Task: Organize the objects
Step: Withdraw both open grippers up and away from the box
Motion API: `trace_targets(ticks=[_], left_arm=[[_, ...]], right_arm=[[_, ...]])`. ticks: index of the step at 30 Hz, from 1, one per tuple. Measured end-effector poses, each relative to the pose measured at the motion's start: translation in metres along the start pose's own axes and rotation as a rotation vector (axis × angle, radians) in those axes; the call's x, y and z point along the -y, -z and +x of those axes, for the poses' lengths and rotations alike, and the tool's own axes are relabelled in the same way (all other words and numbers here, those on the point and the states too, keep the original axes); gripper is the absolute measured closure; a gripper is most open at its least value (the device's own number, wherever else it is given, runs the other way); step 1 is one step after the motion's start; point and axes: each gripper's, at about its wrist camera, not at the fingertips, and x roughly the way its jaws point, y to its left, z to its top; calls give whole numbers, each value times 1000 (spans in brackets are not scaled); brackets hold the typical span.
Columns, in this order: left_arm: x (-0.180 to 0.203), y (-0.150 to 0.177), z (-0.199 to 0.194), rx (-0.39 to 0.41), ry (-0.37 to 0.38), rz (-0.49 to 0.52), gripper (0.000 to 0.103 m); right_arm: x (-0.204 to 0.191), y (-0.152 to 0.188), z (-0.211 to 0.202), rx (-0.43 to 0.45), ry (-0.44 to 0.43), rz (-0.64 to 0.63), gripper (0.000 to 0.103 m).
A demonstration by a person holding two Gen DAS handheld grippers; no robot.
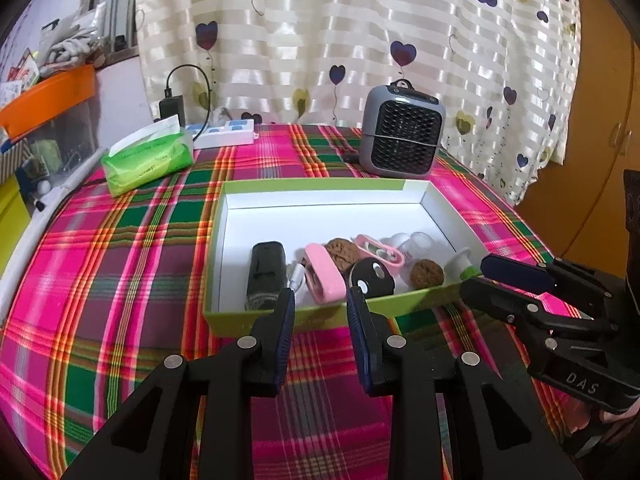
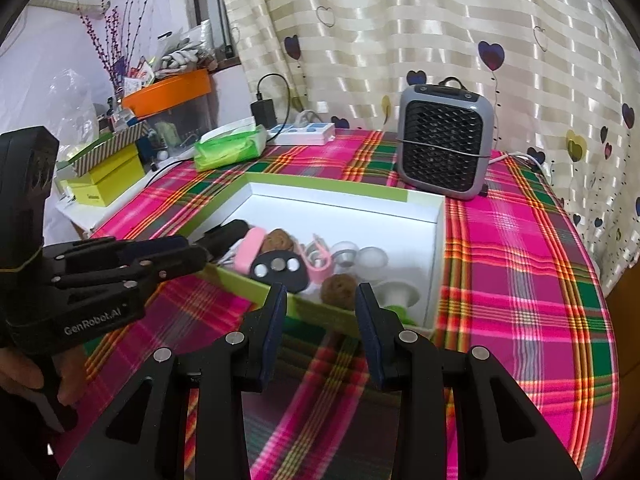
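Scene: two wrist views of a table under a pink and green plaid cloth (image 1: 120, 280), with a shallow green box (image 1: 312, 185) at the centre of each frame.

Box contents: small items crowd the near half of the white-lined box: a black rectangular device (image 1: 267, 274), a pink case (image 1: 324, 278), a black disc with silver studs (image 2: 278, 267), two walnuts (image 1: 427, 274), a pink clip (image 1: 380, 252), clear domed pieces (image 1: 412, 242) and a white and green piece (image 1: 464, 264).

Left gripper: (image 1: 321, 308) at the lower middle of its own view; the jaws stand partly apart with nothing between them, over the box's near wall.

Right gripper: (image 2: 322, 304) at the lower middle of its own view; the jaws are also partly apart and empty, just short of the near wall.

Progress: by my reading the sorting is nearly or fully done. No loose small item shows on the cloth, and both grippers are empty.

Left to do: possibly nothing; a lid cannot be seen in either view.

Left view alone shows: the black device in full, and the right gripper side-on at the right edge.

Right view alone shows: the disc's three studs, yellow-green boxes (image 2: 108, 176) stacked at the left, a hand (image 2: 24, 376) holding the left gripper, and the cloth right of the box.

Both views show: a grey mesh-fronted fan (image 1: 402, 130), a green tissue pack (image 1: 148, 158) and a white power strip (image 1: 226, 133) behind the box.
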Motion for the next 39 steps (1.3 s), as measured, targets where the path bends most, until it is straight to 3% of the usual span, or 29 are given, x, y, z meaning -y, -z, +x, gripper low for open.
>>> trace_targets(ticks=[39], left_arm=[[24, 12, -25, 12, -4, 33, 78]], right_arm=[[-35, 4, -21, 18, -21, -33, 66]])
